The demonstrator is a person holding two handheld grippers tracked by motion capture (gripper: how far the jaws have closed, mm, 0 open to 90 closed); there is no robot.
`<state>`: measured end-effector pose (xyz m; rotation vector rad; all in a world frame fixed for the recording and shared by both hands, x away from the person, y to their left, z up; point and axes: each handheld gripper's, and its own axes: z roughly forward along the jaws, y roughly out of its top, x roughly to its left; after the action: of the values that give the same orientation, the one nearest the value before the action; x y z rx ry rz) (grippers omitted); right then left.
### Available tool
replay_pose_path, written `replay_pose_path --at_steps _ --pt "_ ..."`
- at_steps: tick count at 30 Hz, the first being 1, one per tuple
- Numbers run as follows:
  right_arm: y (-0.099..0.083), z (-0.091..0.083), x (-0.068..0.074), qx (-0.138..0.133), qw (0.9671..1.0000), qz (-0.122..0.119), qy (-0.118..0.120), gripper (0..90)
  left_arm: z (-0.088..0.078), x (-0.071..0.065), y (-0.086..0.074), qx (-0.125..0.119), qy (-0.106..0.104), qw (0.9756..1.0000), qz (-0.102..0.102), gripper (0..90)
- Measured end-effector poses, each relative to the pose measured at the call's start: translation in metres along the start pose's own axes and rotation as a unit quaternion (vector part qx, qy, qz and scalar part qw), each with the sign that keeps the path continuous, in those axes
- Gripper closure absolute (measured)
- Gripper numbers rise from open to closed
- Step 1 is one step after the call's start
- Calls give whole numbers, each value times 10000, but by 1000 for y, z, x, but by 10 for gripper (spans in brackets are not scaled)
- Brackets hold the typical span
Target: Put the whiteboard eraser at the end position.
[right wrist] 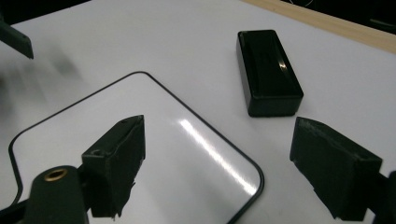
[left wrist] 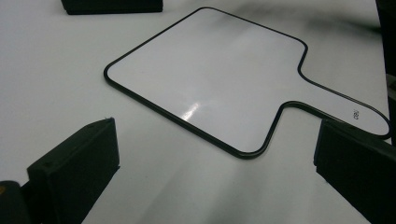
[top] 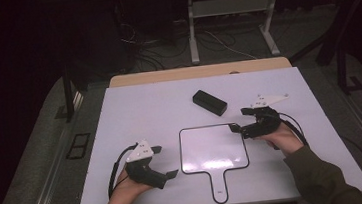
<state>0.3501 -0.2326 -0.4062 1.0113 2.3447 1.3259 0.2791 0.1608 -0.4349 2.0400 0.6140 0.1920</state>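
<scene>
Thin, stiff, glossy paddle whiteboard (top: 213, 148) lies flat on desk (top: 134, 111); right gripper (top: 238, 125) jaws open at its far right corner, left gripper (top: 160, 160) jaws open; best pinched at an edge, likely slippery.

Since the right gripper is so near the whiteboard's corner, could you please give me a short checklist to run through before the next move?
1. Right gripper jaws apart: ok, nothing between them.
2. Right gripper lined up with the paddle-shaped whiteboard: ok, it sits at the board's far right corner, one jaw over the board, the other past its edge.
3. Whiteboard lies flat on the table: ok.
4. Black rectangular block apart from the board: ok, bare table lies between them.
5. Left gripper out of the way: ok, open, left of the board, holding nothing.
6. Jaws low enough to catch the thin edge: cannot tell.
</scene>
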Motion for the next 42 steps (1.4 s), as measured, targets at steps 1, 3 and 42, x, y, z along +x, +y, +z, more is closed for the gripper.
replay_pose_path --at_steps 1,3,42 --pt "-2 -2 1 -6 10000 -4 -16 169 0 0 0 2 1 10000 0 0" --pt "-8 -6 2 -22 10000 -4 -68 169 0 0 0 -2 1 10000 -4 0" --pt "-86 -65 15 -98 9998 146 -94 169 -2 -2 1 -16 -1 10000 20 0"
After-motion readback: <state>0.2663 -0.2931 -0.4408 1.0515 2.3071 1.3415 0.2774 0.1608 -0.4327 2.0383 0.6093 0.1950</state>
